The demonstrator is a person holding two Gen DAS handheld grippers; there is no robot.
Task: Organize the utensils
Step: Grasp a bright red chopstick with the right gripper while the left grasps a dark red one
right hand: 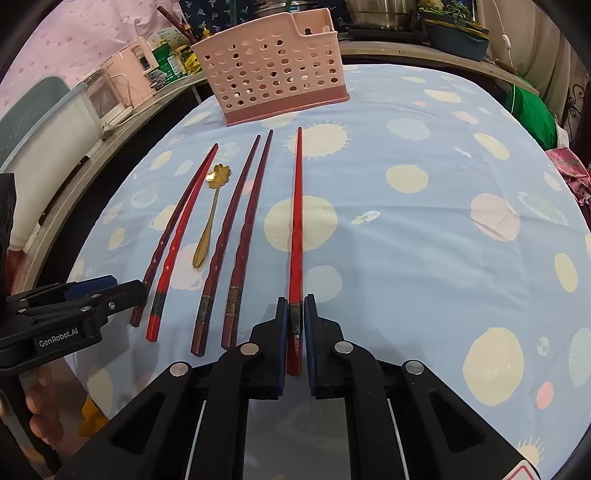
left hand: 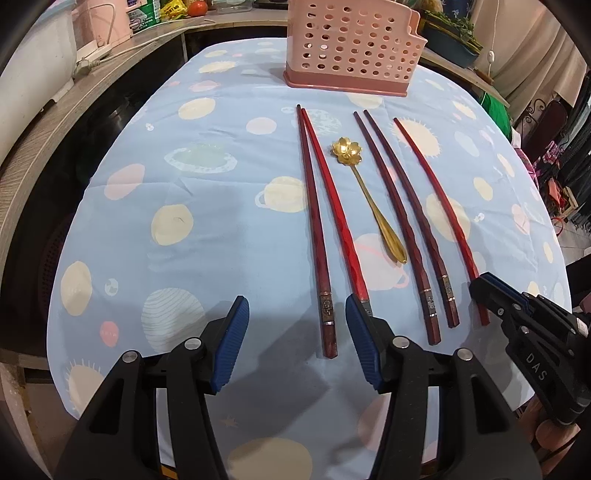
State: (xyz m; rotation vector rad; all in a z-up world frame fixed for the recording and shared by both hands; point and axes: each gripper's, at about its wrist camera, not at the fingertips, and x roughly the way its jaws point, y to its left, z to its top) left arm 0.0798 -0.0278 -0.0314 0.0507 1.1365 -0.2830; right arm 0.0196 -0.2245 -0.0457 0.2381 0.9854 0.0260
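Several red and dark red chopsticks lie side by side on the blue planet-print tablecloth. Among them lies a gold spoon with a flower-shaped bowl. My right gripper is shut on the thick end of the rightmost bright red chopstick, which lies flat on the cloth. In the left wrist view the right gripper covers that chopstick's end. My left gripper is open; the end of the leftmost dark chopstick lies between its pads, untouched. A pink perforated holder stands upright at the far end.
A wooden counter curves round the table's left and far sides with a pink kettle, packets and a cord. Steel pots and a planter stand behind. A green bag sits at the right. A hand shows at lower left.
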